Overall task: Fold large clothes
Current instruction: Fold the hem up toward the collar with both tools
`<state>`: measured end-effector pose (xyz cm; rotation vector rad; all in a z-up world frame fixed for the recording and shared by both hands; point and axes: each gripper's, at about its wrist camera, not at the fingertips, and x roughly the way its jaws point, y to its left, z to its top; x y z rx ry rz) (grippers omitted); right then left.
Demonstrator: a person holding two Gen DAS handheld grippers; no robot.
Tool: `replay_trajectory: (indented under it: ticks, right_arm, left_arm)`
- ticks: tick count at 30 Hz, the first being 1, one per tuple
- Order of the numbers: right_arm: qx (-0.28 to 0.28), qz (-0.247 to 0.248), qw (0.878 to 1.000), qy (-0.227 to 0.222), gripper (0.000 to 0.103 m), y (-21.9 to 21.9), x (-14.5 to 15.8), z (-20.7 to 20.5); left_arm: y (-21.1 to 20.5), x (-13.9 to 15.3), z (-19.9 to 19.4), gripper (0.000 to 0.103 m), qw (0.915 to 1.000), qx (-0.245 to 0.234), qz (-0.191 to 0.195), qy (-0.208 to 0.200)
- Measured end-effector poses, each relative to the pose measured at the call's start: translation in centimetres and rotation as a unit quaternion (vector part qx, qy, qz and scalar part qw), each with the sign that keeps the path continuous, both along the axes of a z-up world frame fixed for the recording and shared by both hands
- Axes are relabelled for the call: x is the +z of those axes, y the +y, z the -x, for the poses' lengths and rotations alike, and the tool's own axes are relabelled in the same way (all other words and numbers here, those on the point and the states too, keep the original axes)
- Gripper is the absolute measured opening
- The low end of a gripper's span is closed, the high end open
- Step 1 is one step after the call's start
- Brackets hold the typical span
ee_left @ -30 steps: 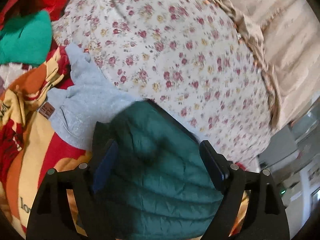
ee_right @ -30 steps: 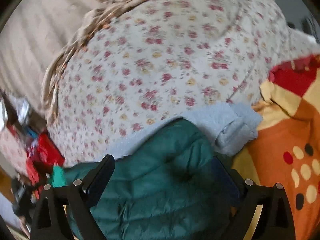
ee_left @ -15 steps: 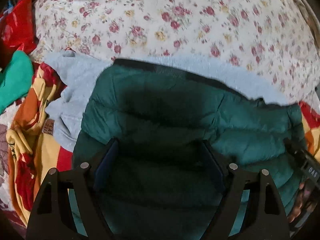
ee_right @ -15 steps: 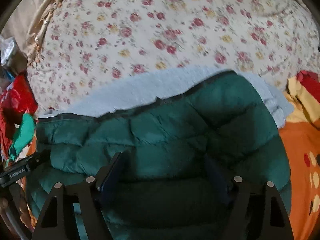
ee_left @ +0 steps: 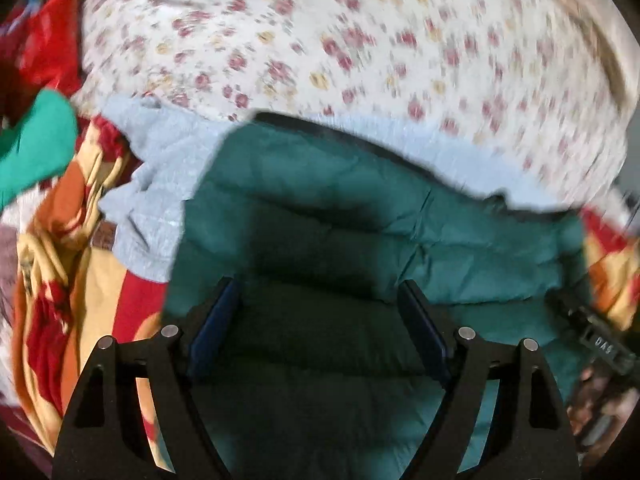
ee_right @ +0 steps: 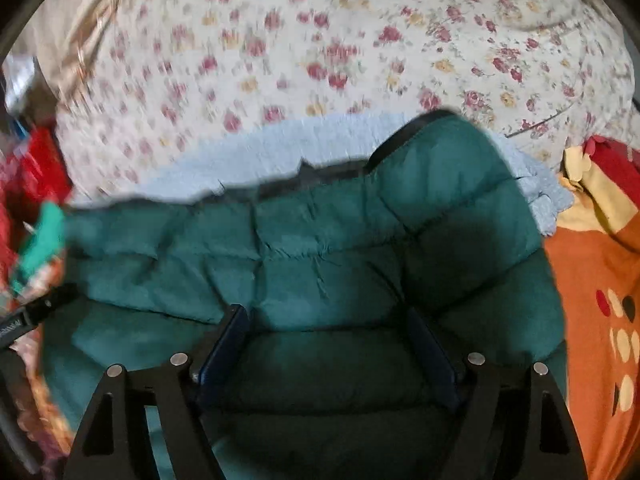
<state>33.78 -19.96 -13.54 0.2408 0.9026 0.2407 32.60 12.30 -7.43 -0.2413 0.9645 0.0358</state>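
Left tongs (ee_left: 318, 312) spread wide over the green quilted jacket (ee_left: 360, 240), fingers flanking a fold — not pinching it. Right tongs (ee_right: 324, 340) likewise spread over the same jacket (ee_right: 320, 264). Jacket spread atop a pale blue garment (ee_left: 160, 184) on the floral bed cover (ee_right: 320, 40) — orange blanket (ee_right: 592, 280) beside.
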Motion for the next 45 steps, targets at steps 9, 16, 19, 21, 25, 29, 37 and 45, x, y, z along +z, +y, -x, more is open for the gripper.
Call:
replay_trajectory:
  ticks: [9, 16, 19, 21, 25, 29, 37, 45]
  right_arm:
    - [-0.039, -0.094, 0.994, 0.033, 0.087, -11.2, 0.5, 1.1]
    - [-0.010, -0.201, 0.972, 0.124, 0.093, -13.8, -6.4, -1.0]
    - [0.010, -0.247, 0.960, 0.133, 0.100, -13.2, -8.1, -1.8]
    - [0.025, -0.258, 0.959, 0.118, 0.100, -12.5, -8.4, -2.4]
    - [0.028, -0.277, 0.954, 0.111, 0.056, -11.6, -8.1, -3.1]
    - [0.024, -0.289, 0.953, 0.083, 0.037, -10.9, -4.5, -2.3]
    - [0.056, -0.273, 0.960, 0.003, 0.036, -9.5, 3.4, -3.8]
    - [-0.039, -0.256, 0.962, 0.092, 0.060, -10.6, -5.3, -6.1]
  left_arm:
    - [10.2, -1.1, 0.7, 0.082, 0.9856, 0.048, 0.162, 0.008]
    - [9.4, -5.7, -1.8, 0.083, 0.9754, -0.046, 0.209, 0.053]
    - [8.2, -7.6, -2.9, 0.099, 0.9622, -0.096, 0.244, 0.075]
    - [7.3, -8.6, -3.4, 0.100, 0.9528, -0.110, 0.269, 0.088]
    - [6.2, -7.5, -3.4, 0.069, 0.9541, -0.108, 0.272, 0.064]
    - [6.2, -4.5, -2.8, 0.048, 0.9532, -0.118, 0.275, 0.041]
    - [5.3, 0.7, -5.0, 0.047, 0.9601, -0.126, 0.249, -0.007]
    - [6.7, -6.9, -6.1, 0.073, 0.9736, -0.048, 0.213, 0.066]
